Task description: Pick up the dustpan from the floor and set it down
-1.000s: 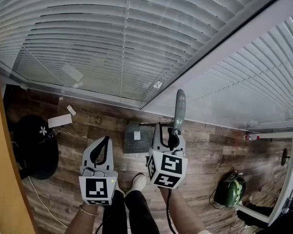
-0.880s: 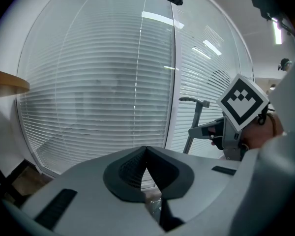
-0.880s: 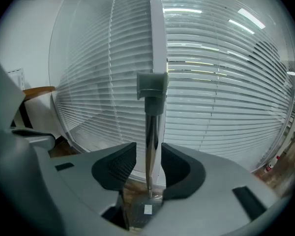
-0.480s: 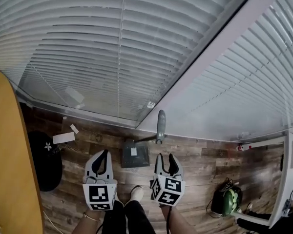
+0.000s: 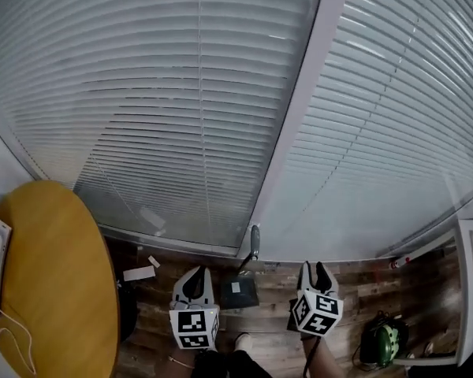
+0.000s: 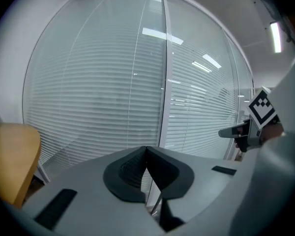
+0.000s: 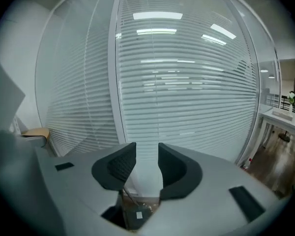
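The dark grey dustpan [image 5: 240, 292] rests on the wooden floor by the window frame, its grey handle [image 5: 255, 242] standing upright. It also shows low between the right jaws as a dark dustpan [image 7: 135, 217] with a white label. My left gripper [image 5: 193, 276] hangs left of the pan, apart from it, jaws shut on nothing [image 6: 146, 150]. My right gripper [image 5: 315, 268] is right of the pan and clear of the handle. Its jaws [image 7: 147, 152] stand apart and are closing slightly, with nothing between them.
A round yellow table [image 5: 47, 274] fills the lower left. A white paper slip [image 5: 139, 273] lies on the floor left of the pan. A green object [image 5: 382, 339] sits at the right. Slatted blinds [image 5: 181, 116] cover the glass ahead.
The right gripper let go of the dustpan handle and moved up and to the right. The left gripper rose too. The dustpan stays on the floor, now looking farther below.
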The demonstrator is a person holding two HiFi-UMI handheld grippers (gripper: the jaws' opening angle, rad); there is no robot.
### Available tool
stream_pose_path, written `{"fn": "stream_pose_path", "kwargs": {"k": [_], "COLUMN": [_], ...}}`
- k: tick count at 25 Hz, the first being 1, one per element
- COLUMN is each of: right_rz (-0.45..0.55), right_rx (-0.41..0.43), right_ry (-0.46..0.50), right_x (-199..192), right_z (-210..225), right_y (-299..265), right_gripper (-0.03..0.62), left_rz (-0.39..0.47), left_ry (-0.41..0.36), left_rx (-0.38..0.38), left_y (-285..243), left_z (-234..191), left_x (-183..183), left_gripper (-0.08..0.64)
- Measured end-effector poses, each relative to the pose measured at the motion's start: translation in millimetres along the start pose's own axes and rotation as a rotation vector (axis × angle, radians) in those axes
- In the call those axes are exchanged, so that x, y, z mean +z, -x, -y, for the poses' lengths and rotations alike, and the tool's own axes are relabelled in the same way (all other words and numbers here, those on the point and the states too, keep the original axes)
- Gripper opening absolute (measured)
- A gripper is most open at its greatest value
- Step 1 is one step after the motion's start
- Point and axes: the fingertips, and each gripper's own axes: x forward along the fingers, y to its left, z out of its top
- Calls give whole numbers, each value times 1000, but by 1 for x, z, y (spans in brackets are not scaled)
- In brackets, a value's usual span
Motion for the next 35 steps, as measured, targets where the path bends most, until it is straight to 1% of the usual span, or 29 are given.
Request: {"fn": "stream_pose_path", "kwargs": {"k": [3, 7, 11, 15, 17, 20, 26, 31, 35], "right_rz": [64, 122, 140, 170, 191, 195, 198, 193, 190], "right_rx": [2, 3, 8, 35, 41, 34, 23, 30, 29], "right_ry": [-12, -42, -29, -27, -22, -15, -24, 36, 39], "right_x": [41, 83, 98, 113, 120, 124, 127, 125, 126], "right_z": [5, 11, 6, -3, -3, -1, 1, -6, -9], "right_y": [18, 40, 55, 71, 81, 86, 89, 88, 87], "right_gripper": [146, 121, 77, 34, 32, 32, 32, 32, 32], "left_rz": [53, 93, 132, 154, 157, 149, 156, 158, 155], "left_ry": [-20, -35, -51, -62, -43, -24, -50, -54, -50], "left_rx": [0, -11, -35, -56, -67, -68, -70, -78, -79], "left_y": [11, 20, 23, 30, 34, 34, 35, 33, 31], "left_z": [6, 15, 24, 30, 34, 37, 40, 42, 41], "left_x": [43, 93, 123, 145, 148, 147, 153, 156, 155], "left_gripper": [17, 17, 17, 17, 17, 17, 17, 17, 17]}}
